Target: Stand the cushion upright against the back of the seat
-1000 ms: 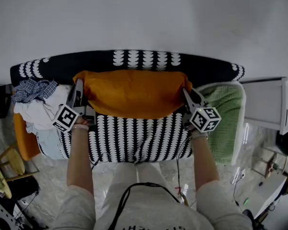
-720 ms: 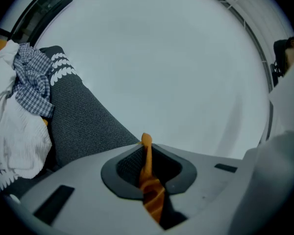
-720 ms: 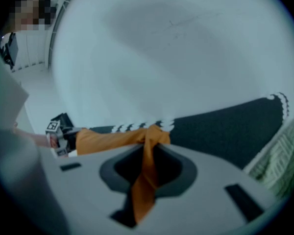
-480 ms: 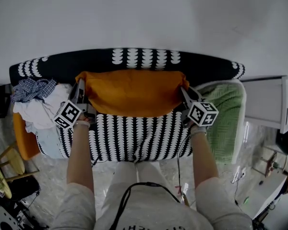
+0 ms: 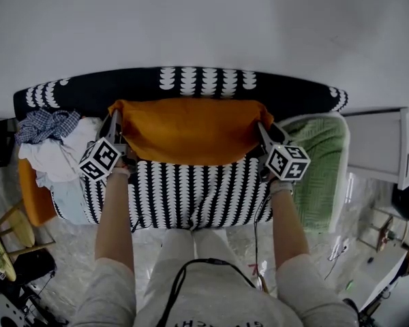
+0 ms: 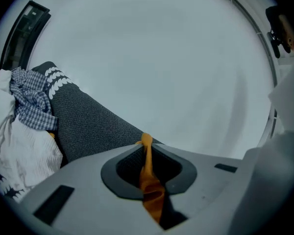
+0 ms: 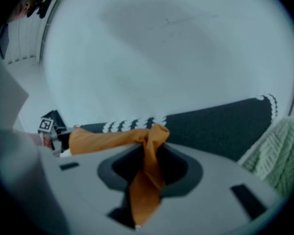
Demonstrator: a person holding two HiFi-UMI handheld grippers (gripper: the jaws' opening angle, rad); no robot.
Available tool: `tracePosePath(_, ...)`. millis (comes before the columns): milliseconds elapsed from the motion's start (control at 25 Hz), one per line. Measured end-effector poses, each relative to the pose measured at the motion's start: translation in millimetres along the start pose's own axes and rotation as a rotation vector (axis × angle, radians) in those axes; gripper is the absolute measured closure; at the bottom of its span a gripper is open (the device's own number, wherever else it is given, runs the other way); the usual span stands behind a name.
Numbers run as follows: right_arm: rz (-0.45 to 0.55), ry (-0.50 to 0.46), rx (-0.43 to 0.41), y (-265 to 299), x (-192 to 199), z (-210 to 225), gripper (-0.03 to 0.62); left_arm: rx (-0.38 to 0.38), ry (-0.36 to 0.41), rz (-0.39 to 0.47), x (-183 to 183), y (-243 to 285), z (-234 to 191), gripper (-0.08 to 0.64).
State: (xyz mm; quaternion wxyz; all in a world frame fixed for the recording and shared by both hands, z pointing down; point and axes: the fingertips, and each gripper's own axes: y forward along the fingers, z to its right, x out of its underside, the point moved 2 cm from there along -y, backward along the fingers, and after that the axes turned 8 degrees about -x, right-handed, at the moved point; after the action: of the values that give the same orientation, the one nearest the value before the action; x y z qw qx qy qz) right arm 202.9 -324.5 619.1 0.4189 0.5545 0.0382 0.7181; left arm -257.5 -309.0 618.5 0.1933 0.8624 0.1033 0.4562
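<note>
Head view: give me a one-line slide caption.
Left gripper and right gripper, its jaws opening, hold the orange cushion against the seat back.

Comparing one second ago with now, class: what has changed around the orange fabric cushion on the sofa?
The left gripper rolled slightly, its marker cube shifting toward the backrest, and the orange fabric cushion edged back. The right gripper's jaws are opening, cushion fabric between them. Both corners stay pinched; black-and-white patterned sofa and crumpled clothes pile unchanged.

Patterned seat (image 5: pixel 191 193); orange cushion (image 5: pixel 191 131) against backrest; clothes heap (image 5: pixel 54 152) left end
</note>
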Motion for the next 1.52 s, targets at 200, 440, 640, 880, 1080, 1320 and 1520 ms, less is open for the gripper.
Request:
tracePosePath(200, 0.011, 0.067, -0.007, -8.6, -2.6, 2.0, 0.471, 0.003, 0.015, -0.003, -0.4, 0.3, 0.2, 0.499)
tracePosePath(440, 0.011, 0.102, -0.005, -13.3, -2.7, 4.8, 0.449, 0.005, 0.016, -0.003, 1.2, 0.7, 1.3, 0.499)
tracePosePath(640, 0.02, 0.13, -0.007, -17.0, -2.0, 6.6, 0.426, 0.005, 0.016, 0.0, 1.1, -0.2, 1.2, 0.498)
tracePosePath(880, 0.047, 0.176, -0.003, -22.1, 0.4, 10.5, 0.383, 0.027, 0.027, 0.013, -3.2, -2.3, -0.9, 0.497)
tracePosePath(1080, 0.055, 0.194, 0.007, -26.4, -0.4, 11.3, 0.336, 0.038, 0.075, 0.017, -4.9, -4.7, 2.1, 0.497)
tracePosePath(1320, 0.049, 0.202, 0.008, -28.7, 2.6, 14.0, 0.318, 0.041, 0.082, 0.033, -6.6, -6.9, 3.1, 0.497)
tracePosePath(1520, 0.044, 0.195, 0.008, -32.4, 5.0, 14.7, 0.314, 0.057, 0.093, 0.047, -7.6, -10.9, 4.7, 0.495)
